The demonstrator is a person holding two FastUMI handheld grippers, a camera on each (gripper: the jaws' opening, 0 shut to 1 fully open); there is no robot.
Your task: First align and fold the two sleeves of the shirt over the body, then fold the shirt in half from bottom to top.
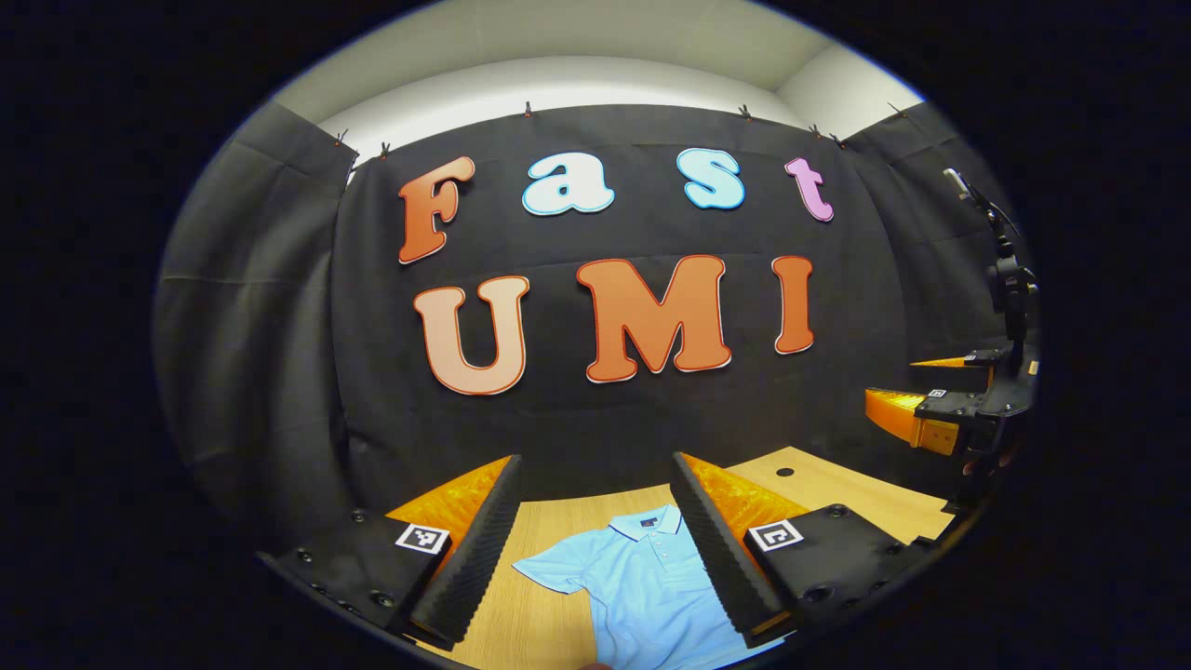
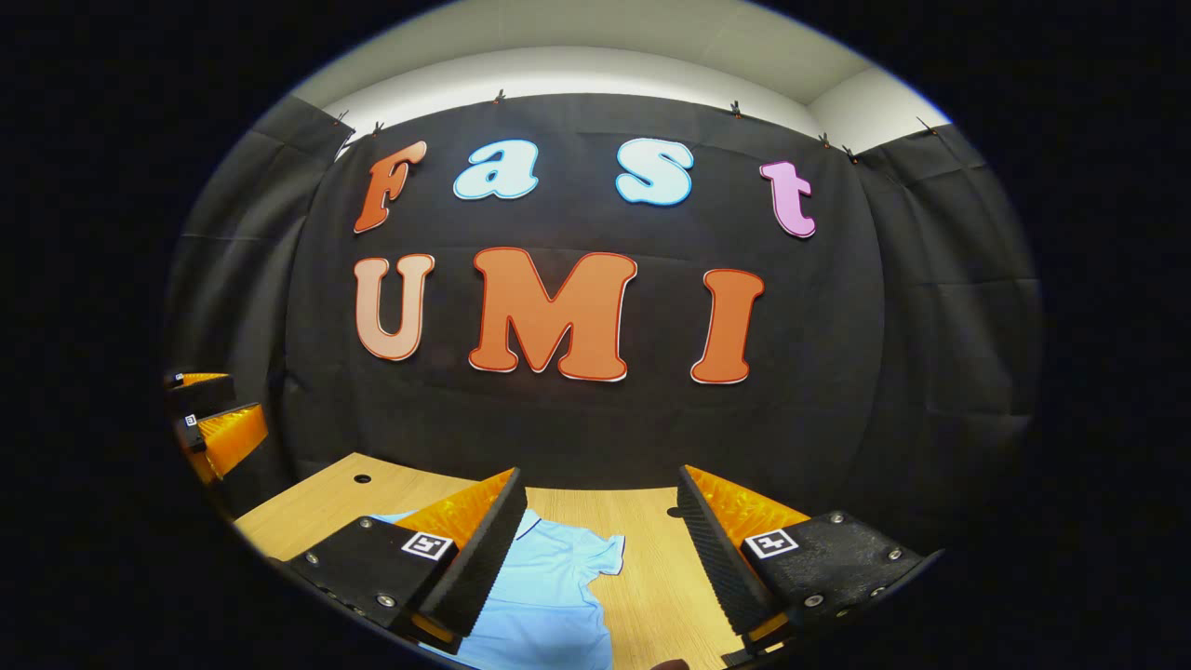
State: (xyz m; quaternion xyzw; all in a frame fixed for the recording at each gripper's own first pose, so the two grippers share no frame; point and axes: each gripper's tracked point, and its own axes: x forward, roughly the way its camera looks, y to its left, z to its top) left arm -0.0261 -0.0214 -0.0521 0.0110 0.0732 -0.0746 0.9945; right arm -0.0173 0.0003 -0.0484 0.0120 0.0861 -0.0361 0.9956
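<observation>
Your left gripper [image 1: 595, 549] is spread wide and holds nothing; at the bottom of the left gripper view a light blue polo shirt [image 1: 642, 586] lies flat on the wooden desk [image 1: 549, 605], collar toward the wall, one short sleeve [image 1: 549, 568] spread out. Your right gripper [image 2: 600, 558] is also wide and empty above the desk [image 2: 651, 577], with the shirt [image 2: 549, 586] at lower left

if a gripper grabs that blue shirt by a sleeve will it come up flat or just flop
Likely flop: the shirt lies limp and flat on the table, with soft creases at its sleeve. It looks thin, so probably light. Pushed, it would likely bunch rather than slide whole over the wood.
</observation>
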